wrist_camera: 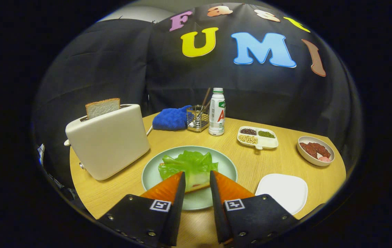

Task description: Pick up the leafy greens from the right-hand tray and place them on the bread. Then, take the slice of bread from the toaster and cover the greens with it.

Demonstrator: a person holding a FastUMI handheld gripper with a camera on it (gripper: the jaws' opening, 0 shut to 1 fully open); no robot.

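On the pale green round plate (228, 165), ruffled green plastic leafy greens (189, 165) cover bread at 12 o'clock of the spread, empty gripper (197, 181); next, approach the cream toaster's slice of bread (102, 107) at 10 o'clock squarely.

I have the tongs (197, 177) parted, a clear gap standing between the two fingers (168, 189), and nothing is pinched between them. Both fingers reach forward and taper toward their tips, leaning in a little toward one another as they go. Each finger is bolted to a dark, flat mounting plate (137, 217) studded with small screws, and each plate carries a small square black-and-white marker (160, 205) near the finger's base. From my seat the tongs sit level, pitched slightly downward, the left and right fingers at about the same height, with neither tip touching anything that I can make out.
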